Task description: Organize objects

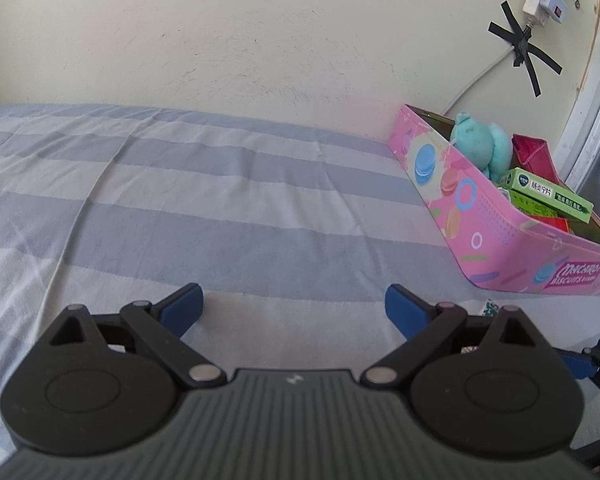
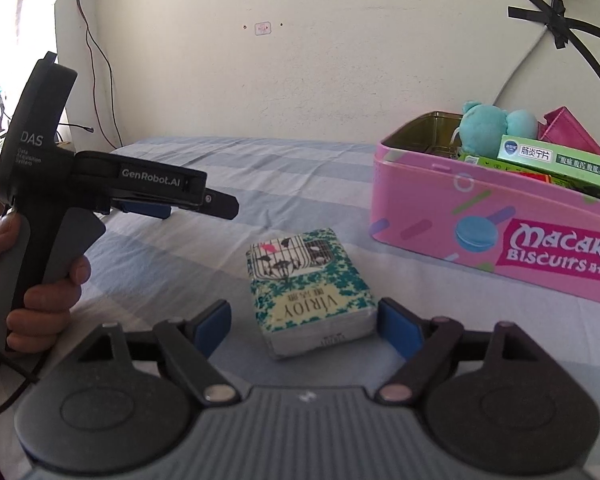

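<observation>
A green-and-white tissue pack (image 2: 308, 292) lies on the striped bed sheet (image 2: 220, 184). My right gripper (image 2: 304, 324) is open with the pack's near end between its blue pads; the right pad touches or nearly touches it. A pink Macaron Biscuits tin (image 2: 480, 224) stands to the right, holding a teal plush toy (image 2: 492, 128), green boxes (image 2: 556, 164) and a red item. My left gripper (image 1: 294, 306) is open and empty above the sheet (image 1: 180, 200), with the tin (image 1: 480, 208) to its right. It shows from the side in the right wrist view (image 2: 204, 202).
A cream wall (image 1: 260, 40) backs the bed. A power strip and cable taped with black tape (image 1: 524, 48) hang at the upper right. Thin wires (image 2: 96, 60) hang down the wall at the left near a window. The person's hand (image 2: 40, 280) grips the left handle.
</observation>
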Tool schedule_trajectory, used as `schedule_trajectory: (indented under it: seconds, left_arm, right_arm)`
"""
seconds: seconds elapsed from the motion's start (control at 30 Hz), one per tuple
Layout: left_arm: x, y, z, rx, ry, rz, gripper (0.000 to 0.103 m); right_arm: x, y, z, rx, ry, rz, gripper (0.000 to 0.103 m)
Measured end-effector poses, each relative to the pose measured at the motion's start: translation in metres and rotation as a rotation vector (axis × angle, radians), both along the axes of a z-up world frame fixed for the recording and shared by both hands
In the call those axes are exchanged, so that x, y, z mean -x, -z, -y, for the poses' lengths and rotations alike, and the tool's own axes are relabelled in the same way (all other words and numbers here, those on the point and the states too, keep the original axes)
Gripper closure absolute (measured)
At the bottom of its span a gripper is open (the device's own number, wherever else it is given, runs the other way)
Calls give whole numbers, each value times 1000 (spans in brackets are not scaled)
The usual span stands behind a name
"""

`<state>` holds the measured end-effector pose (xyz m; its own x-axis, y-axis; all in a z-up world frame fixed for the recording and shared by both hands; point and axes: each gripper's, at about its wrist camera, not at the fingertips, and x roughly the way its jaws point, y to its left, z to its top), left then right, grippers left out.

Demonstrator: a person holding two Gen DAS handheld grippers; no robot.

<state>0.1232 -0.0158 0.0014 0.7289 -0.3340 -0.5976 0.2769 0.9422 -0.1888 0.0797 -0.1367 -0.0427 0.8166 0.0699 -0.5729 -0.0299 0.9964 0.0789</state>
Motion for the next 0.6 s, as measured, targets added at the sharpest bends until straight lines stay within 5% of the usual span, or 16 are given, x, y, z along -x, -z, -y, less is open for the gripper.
schedule_trajectory:
  seconds: [0.6]
  left_arm:
    - [0, 1, 0, 1, -4, 0, 4]
  right_arm:
    - [1, 0, 2, -4, 25, 6, 20]
